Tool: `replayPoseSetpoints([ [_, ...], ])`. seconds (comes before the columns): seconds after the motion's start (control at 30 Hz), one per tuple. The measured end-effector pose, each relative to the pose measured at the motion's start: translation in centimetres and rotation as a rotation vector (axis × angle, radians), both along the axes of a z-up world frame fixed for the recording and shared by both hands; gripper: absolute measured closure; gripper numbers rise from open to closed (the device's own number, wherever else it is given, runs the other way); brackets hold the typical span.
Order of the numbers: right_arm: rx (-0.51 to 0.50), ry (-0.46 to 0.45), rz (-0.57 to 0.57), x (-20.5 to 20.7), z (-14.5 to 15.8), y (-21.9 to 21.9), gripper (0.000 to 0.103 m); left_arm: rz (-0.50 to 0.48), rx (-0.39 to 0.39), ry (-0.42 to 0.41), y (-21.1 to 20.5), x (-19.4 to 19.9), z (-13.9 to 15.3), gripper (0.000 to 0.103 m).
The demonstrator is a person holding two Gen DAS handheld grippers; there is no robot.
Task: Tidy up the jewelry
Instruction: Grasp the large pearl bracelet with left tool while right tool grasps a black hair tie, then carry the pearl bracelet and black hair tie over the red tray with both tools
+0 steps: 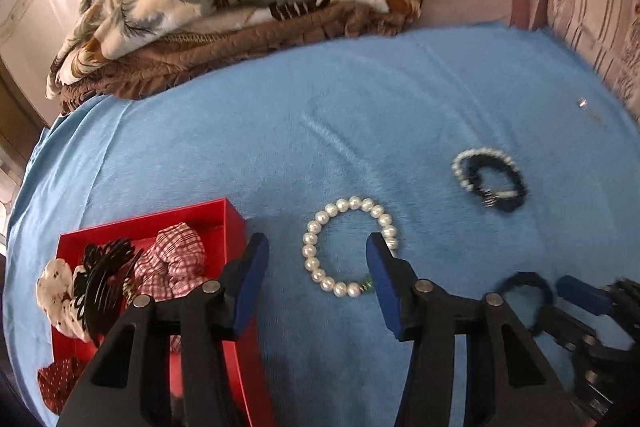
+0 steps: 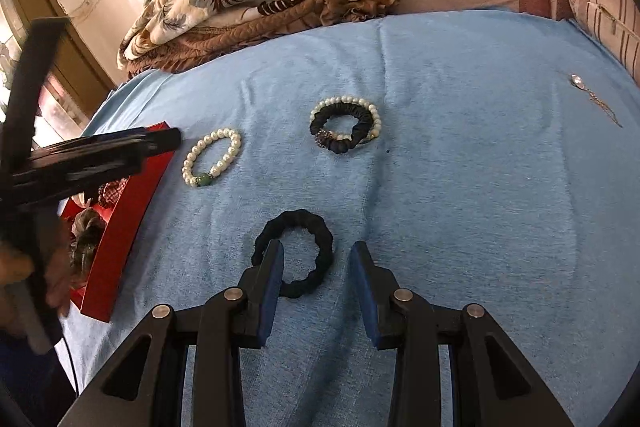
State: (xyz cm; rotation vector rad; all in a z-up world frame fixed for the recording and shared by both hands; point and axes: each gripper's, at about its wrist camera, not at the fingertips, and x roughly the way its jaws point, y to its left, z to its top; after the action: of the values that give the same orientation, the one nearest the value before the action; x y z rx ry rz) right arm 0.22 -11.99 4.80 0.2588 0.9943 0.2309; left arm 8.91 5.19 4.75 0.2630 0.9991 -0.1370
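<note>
Your left gripper (image 1: 316,247) is spread wide w/ nothing in it, straddling the pearl bracelet (image 1: 348,247) on the blue towel (image 1: 240,147). The right finger (image 1: 386,279) covers the bracelet's right side; the left finger (image 1: 250,279) sits between the bracelet and the red box (image 1: 234,223). Whether the tips touch the cloth, can't tell.

Your right gripper (image 2: 316,267) is also wide and empty, over the black scrunchie (image 2: 294,253) near the towel's front edge, its left finger (image 2: 272,275) overlapping the ring's left side.

Likely step: pick up the bracelet and drop it in the box just beside it to the left, which already holds a checked scrunchie (image 1: 176,259), a black claw clip (image 1: 102,279) and other hair bits.

To do it well:
- Beads are round and hard and will probably roll out of a flat pinch. Grab across one side of the loop, one finger inside the ring, one outside, not across the whole ring.
- Get the tips right down on the towel before closing, else you'll prob. skate over the beads.
- Close slowly, lift straight up, check it hangs free.
- The box wall is v. close to your left finger; mind you don't knock it.
- Keep the right hand clear while the left crosses over.

Still out: a pearl-and-dark-scrunchie pair (image 2: 346,123) mid-towel, and a small pendant on a chain (image 2: 592,95) near the right edge.
</note>
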Motion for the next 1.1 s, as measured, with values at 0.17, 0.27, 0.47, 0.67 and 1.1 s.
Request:
replayPoseSetpoints([
  [0.17,0.008,0.009,0.003,0.2,-0.3,0.2,0.065,0.027,0.000,0.044,0.4,1.5,-1.7,0.054],
  [0.27,0.001,0.014,0.005,0.2,-0.6,0.4,0.065,0.024,0.005,0.064,0.4,1.9,-2.4,0.054],
  [0.47,-0.013,0.006,-0.003,0.3,-0.7,0.6,0.065,0.035,-0.021,0.091,0.7,2.3,-3.3,0.053],
  [0.67,-0.044,-0.003,-0.010,0.8,-0.8,0.9,0.068,0.036,-0.025,0.093,0.7,2.4,-3.4,0.055],
  [1.1,-0.039,-0.083,-0.024,-0.1,1.2,0.2,0.093,-0.012,-0.083,0.026,0.0,-1.7,0.3,0.093],
])
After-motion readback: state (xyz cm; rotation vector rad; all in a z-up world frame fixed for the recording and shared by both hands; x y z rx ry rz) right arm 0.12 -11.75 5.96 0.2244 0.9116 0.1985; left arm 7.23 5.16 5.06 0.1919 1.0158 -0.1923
